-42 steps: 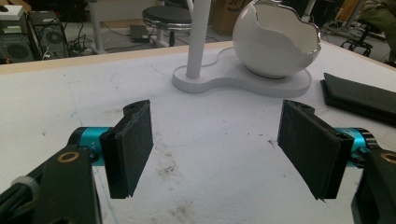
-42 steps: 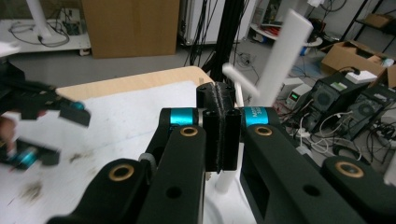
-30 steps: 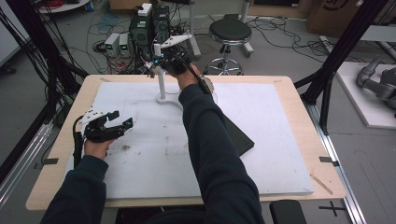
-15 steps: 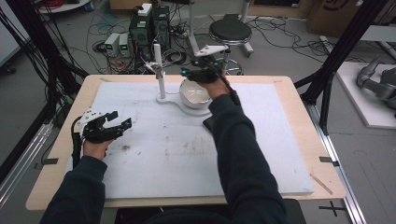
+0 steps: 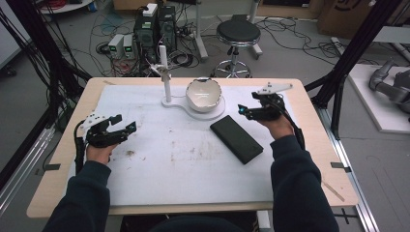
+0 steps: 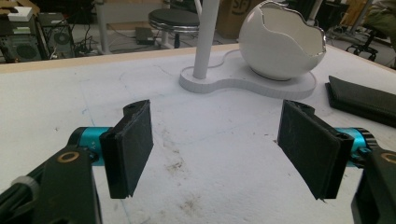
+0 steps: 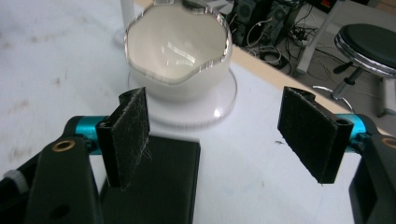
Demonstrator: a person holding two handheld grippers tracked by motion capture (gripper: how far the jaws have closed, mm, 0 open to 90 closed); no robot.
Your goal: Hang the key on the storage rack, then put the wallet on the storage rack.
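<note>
From above your side of the desk (image 5: 145, 203), the high view looks forward and down, taking in the whole top and the floor beyond. Your left tongs (image 6: 219, 149) carry a camera set low and close to the surface, facing the bowl (image 6: 280, 42) and post (image 6: 205, 42). The camera on your right tongs (image 7: 215, 140) looks down steeply at the same bowl (image 7: 177, 46) from near. All three views share bowl (image 5: 204, 94) and pad (image 5: 237, 138).
</note>
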